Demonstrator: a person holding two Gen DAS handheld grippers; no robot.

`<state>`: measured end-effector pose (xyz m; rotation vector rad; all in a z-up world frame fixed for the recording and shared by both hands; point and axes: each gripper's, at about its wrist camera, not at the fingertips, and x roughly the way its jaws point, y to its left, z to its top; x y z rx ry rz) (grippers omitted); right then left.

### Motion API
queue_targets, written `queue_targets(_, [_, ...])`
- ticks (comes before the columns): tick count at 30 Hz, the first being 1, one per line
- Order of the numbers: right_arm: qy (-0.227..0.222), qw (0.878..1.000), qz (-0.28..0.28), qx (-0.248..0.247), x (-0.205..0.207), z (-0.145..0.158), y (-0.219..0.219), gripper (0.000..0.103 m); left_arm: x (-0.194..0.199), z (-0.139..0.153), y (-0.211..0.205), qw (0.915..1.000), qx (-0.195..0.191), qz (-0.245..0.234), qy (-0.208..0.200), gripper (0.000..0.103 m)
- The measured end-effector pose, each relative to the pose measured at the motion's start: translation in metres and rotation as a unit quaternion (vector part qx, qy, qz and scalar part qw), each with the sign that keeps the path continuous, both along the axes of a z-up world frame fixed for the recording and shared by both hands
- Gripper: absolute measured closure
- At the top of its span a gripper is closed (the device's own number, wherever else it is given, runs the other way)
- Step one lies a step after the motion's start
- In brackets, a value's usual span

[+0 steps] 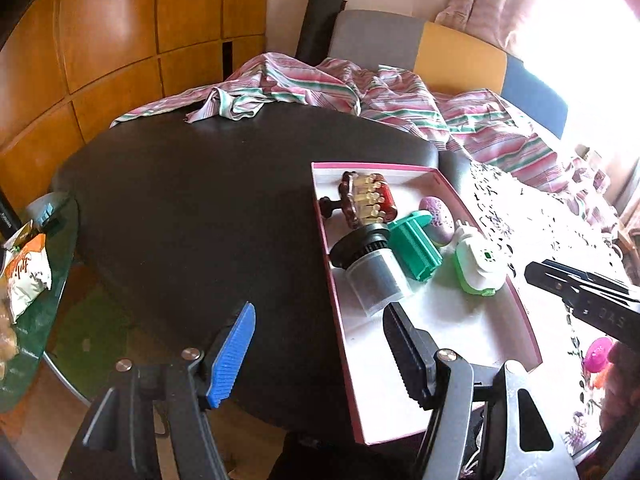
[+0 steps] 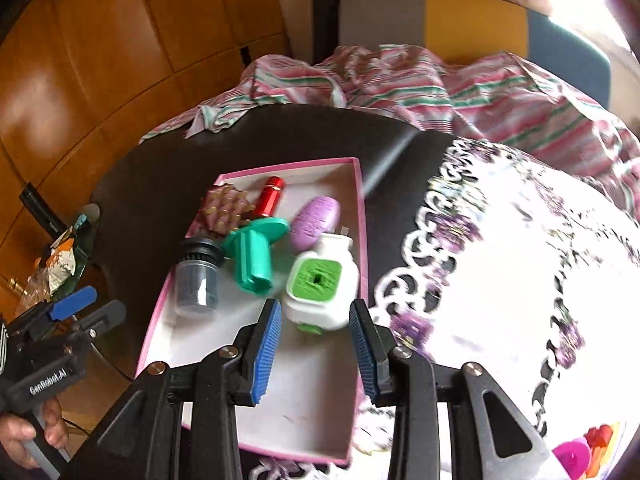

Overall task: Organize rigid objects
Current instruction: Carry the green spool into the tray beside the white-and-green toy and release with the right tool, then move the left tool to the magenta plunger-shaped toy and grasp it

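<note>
A pink-rimmed white box (image 1: 528, 312) (image 2: 362, 216) lies on a dark table. In it lie a brown massage brush (image 1: 366, 198) (image 2: 224, 208), a red cylinder (image 2: 270, 196), a purple egg-shaped thing (image 1: 438, 214) (image 2: 316, 220), a teal plastic piece (image 1: 416, 248) (image 2: 254, 256), a clear jar with a black lid (image 1: 374, 272) (image 2: 196, 276) and a white-and-green device (image 1: 478, 266) (image 2: 320, 284). My left gripper (image 1: 320, 354) is open and empty at the box's near left edge. My right gripper (image 2: 316, 354) is open and empty just short of the white-and-green device.
A striped pink cloth (image 1: 360, 92) (image 2: 440, 88) lies crumpled at the table's far edge. A white lace cloth (image 2: 520, 260) covers the table to the right. Small pink and orange objects (image 2: 580, 452) sit at the near right. A glass side table with snack bags (image 1: 28, 272) stands at the left.
</note>
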<state>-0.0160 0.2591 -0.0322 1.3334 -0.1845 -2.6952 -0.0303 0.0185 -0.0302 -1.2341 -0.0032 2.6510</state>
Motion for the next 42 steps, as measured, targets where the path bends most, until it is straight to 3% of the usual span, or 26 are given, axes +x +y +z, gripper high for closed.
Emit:
queue_targets(7, [0.005,0.999,-0.043,-0.01,0.03,0.004,0.039,0.068,0.006,0.004,0.013,0.9996,-0.008,-0.024,0.01,0.036])
queue_targets(14, [0.019,0.99,-0.135,-0.019,0.074,0.019,0.107,0.068,0.008,0.008,0.034,0.9982,-0.016,-0.056,0.016,0.036])
queue_targets(20, [0.015,0.972,-0.235,-0.007,0.124,0.027,0.172,0.068,0.011,0.01,0.064,0.9943,-0.015,-0.104,0.019,0.036])
queue_targets(26, [0.005,0.943,-0.33,-0.035,0.173,0.023,0.23,0.068,0.017,0.016,0.113,0.9852,-0.006,-0.17,0.022,0.036])
queue_targets(28, [0.005,0.935,-0.353,-0.044,0.185,0.018,0.242,0.068,0.02,0.015,0.133,0.9804,-0.003,-0.196,0.017,0.036])
queue_targets(31, [0.011,0.922,-0.373,-0.102,0.201,0.008,0.258,0.068,0.029,0.012,0.165,0.9701,-0.007,-0.243,0.008,0.036])
queue_targets(34, [0.021,0.913,-0.385,-0.133,0.207,0.006,0.266,0.068,0.039,0.004,0.2,0.9544,-0.004,-0.298,-0.015,0.036])
queue_targets(37, [0.025,0.916,-0.375,-0.139,0.206,0.006,0.265,0.068,0.049,-0.006,0.234,0.939,0.007,-0.341,-0.046,0.036])
queue_targets(40, [0.025,0.916,-0.376,-0.139,0.206,0.006,0.263,0.068,0.059,-0.012,0.269,0.9178,0.038,-0.386,-0.085,0.036])
queue_targets(42, [0.027,0.915,-0.376,-0.141,0.207,0.005,0.264,0.068,0.065,-0.015,0.289,0.9112,0.04,-0.4,-0.092,0.029])
